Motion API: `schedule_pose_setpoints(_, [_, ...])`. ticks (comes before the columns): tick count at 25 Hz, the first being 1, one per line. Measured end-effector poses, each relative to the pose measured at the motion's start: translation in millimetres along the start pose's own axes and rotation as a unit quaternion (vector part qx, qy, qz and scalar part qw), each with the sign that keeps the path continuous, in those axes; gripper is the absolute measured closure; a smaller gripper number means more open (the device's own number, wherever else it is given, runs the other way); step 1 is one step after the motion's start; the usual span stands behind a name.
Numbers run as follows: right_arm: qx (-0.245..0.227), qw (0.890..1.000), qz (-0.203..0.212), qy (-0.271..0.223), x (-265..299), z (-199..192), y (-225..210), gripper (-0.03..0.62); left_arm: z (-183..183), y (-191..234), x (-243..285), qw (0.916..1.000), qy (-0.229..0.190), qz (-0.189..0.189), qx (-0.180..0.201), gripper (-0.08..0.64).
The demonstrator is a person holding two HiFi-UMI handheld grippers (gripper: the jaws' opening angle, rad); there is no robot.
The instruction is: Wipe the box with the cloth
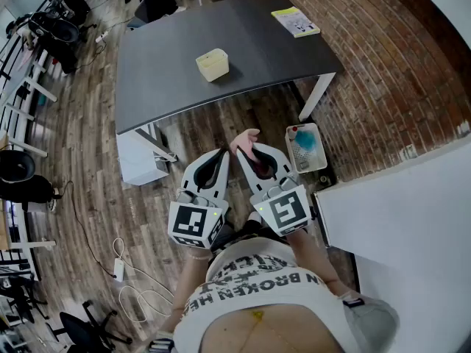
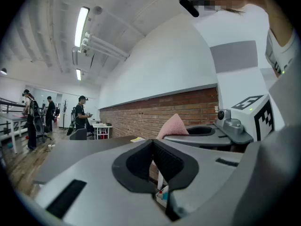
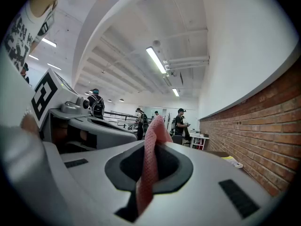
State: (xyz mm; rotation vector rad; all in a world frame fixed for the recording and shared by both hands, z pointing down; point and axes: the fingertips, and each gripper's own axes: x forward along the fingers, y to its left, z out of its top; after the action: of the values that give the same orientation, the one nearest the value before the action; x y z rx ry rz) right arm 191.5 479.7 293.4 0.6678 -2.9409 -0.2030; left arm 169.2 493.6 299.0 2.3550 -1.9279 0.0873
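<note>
Box [image 1: 212,64] located well ahead on table [image 1: 162,72], beyond both grippers; cloth [image 1: 245,137] clamped in right gripper [image 1: 252,155] — left gripper [image 1: 218,160] closed, empty, held alongside.

Room as you stand in it:
- Floor: the wood-plank floor [image 1: 81,168] runs ahead of you and off to your left. A loose white cable [image 1: 129,285] lies on it near your left side.
- Furniture: a dark grey table [image 1: 243,35] on white legs stands ahead of you. A white cabinet [image 1: 138,160] sits under its near left corner. Black office chairs [image 1: 18,171] stand along the left edge.
- Walls: a brick wall [image 1: 383,65] runs along your right, with a plain white upper wall [image 2: 160,65] above it. A white panel [image 1: 397,219] stands just to your right.
- Light: fluorescent tubes [image 2: 81,26] hang on a white ceiling with exposed pipes.
- Far end: people [image 2: 81,114] are standing there.
</note>
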Motion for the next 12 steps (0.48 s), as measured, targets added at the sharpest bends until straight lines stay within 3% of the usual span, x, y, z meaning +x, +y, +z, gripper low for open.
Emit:
schedule_pose_setpoints(4, [0.002,1.000,-0.006,-0.031,-0.1,4.7,-10.4,0.575,1.3,-0.8,6.0,0.9999,-0.008,-0.006,-0.013,0.554])
schedule_pose_setpoints(12, [0.005,1.000,-0.007,-0.016,6.7,-10.9,-32.1,0.575,-8.1,11.5,18.5,0.9993,-0.007,-0.001,-0.036,0.553])
